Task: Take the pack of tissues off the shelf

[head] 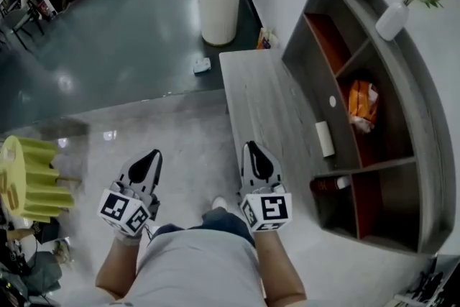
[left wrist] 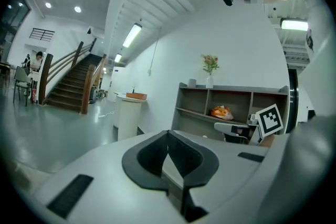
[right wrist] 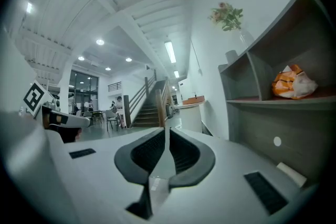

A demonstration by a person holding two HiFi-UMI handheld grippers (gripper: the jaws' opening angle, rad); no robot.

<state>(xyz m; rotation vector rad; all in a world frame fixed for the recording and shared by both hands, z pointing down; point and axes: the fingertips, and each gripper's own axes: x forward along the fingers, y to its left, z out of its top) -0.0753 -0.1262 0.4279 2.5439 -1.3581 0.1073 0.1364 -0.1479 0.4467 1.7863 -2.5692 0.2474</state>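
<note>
Orange pack (head: 363,106) lengthwise along the right shelf's (head: 425,118) middle bay; left claw (head: 153,156) and right claw (head: 253,149) closed, empty.

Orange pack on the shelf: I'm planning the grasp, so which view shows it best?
The right gripper view: the orange pack looks largest there, side-on on the shelf. The head view shows it from above, in a middle compartment; the left gripper view shows it small and distant.

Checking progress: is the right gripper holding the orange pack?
No, the right gripper is shut on nothing, and the orange pack lies in the shelf.
</note>
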